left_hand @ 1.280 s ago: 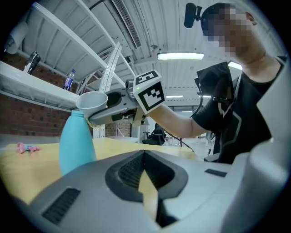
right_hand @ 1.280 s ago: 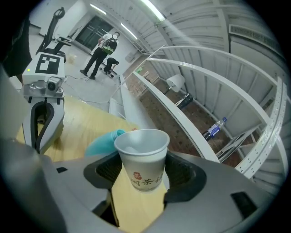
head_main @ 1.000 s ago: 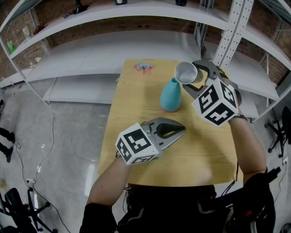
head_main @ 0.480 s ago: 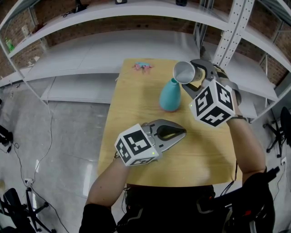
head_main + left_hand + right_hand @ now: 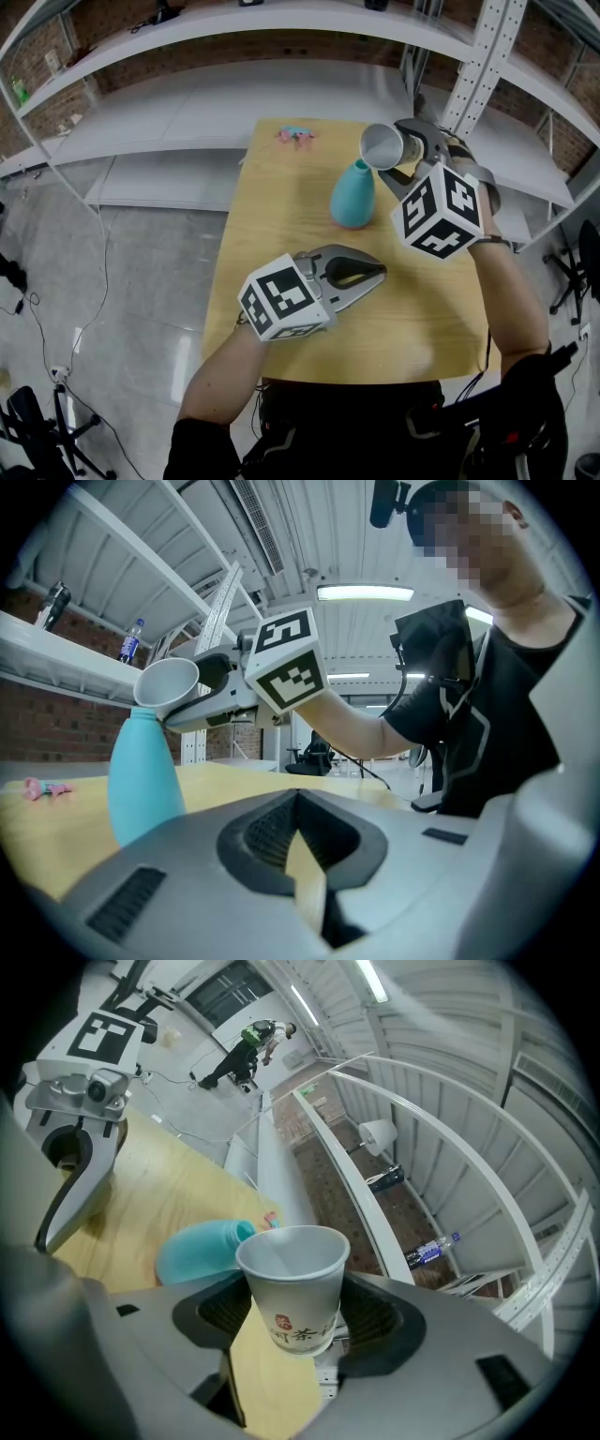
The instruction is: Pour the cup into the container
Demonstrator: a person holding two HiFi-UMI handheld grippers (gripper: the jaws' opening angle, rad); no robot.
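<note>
The wooden table [image 5: 412,328] carries a teal bottle [image 5: 353,197] at 12 o'clock. A small pink thing [image 5: 295,137] lies at 11 o'clock.

Print on the paper cup [image 5: 291,1283]: a small red seal beside dark Chinese characters, low on its wall; the characters are too blurred to read.

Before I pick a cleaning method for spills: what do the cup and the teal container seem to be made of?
The cup looks like paper: matte white wall, thin rolled rim, small print on the side. The container is smooth, evenly teal and matte with soft highlights. It could be ceramic or plastic; the look leaves that open.
</note>
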